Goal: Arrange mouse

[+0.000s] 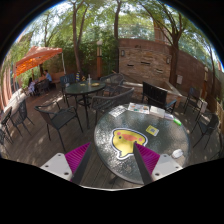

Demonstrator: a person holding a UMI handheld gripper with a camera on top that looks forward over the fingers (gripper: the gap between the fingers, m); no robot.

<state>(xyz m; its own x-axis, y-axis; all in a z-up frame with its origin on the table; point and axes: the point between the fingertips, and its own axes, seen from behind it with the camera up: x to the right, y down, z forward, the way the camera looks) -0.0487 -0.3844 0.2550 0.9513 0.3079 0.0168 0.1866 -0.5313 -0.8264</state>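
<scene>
A round grey metal table [168,140] stands just ahead of me. A yellow duck-shaped mouse pad [126,143] lies on its near part, just beyond my fingertips. A small white object [178,153], possibly the mouse, sits near the table's right edge, to the right of my right finger. My gripper [114,149] is open and empty, held above the table's near edge, with the magenta pads [76,156] showing on both fingers. Nothing is between the fingers.
A black screen [155,95] stands at the table's far side, with a few small cards [152,129] lying near it. Dark metal chairs [62,116] and a second table [83,87] stand to the left. An orange umbrella [38,58] with seated people and a brick wall [150,60] lie beyond.
</scene>
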